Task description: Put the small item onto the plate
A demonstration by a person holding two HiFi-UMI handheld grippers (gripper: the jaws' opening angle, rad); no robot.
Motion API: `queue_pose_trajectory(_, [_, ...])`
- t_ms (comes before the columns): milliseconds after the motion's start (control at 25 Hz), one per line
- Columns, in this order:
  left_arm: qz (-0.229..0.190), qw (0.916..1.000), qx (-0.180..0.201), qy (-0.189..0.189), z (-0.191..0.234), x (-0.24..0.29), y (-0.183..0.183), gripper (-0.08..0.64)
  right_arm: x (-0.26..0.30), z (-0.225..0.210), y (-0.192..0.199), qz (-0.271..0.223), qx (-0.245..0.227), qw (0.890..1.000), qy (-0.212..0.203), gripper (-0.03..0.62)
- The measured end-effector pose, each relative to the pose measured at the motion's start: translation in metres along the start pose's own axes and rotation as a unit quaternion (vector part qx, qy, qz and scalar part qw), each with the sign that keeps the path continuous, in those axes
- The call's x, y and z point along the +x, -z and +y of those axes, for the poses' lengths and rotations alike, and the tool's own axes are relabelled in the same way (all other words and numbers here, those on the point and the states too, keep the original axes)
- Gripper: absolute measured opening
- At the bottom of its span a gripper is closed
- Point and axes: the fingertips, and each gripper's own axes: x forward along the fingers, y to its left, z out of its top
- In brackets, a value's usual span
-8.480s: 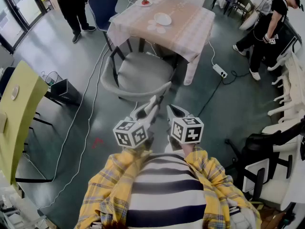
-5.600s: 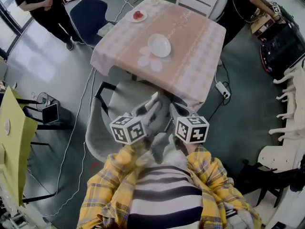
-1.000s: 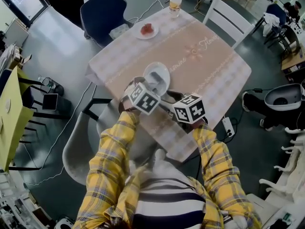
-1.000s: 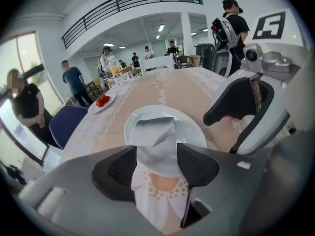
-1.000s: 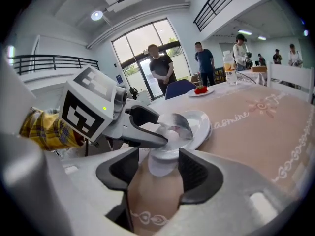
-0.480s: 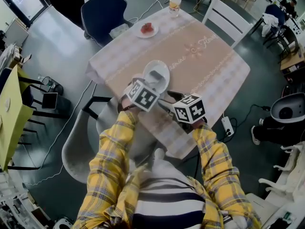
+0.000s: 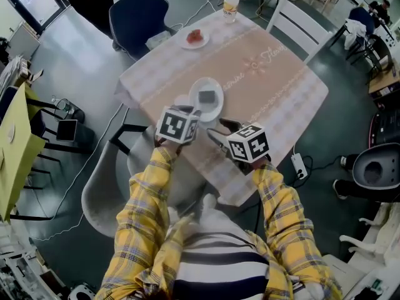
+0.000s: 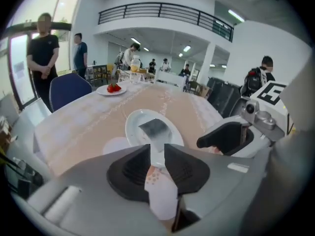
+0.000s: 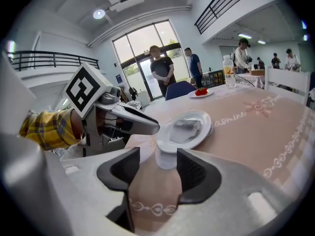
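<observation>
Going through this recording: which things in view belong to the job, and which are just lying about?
Job in hand:
small grey item
white plate it lies on

Just lying about:
plate of red food
bottle
blue chair
white chair

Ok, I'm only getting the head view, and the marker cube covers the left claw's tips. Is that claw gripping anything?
Observer: No. In the left gripper view, the left claw has its jaws closing with nothing between them. The grey item lies on the plate, beyond the tips.
Operator: And the right claw, is it empty too?
Observer: Yes. The right gripper view shows the right claw with its jaws wide apart and closing slightly. Only the tablecloth shows in the gap, and the plate sits further ahead.
</observation>
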Motion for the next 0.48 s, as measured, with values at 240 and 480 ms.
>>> queue_pose_trajectory(240, [-0.079, 0.9963, -0.034, -0.003, -0.009, -0.023, 0.005, 0.003, 0.001, 0.002, -0.003, -0.017, 0.001, 1.000, 0.013, 0.180])
queue_pose_trajectory(480, [-0.081, 0.9945, -0.047, 0.046, -0.031, -0.036, 0.037, 0.005, -0.011, 0.004, -0.005, -0.051, 0.027, 0.996, 0.061, 0.011])
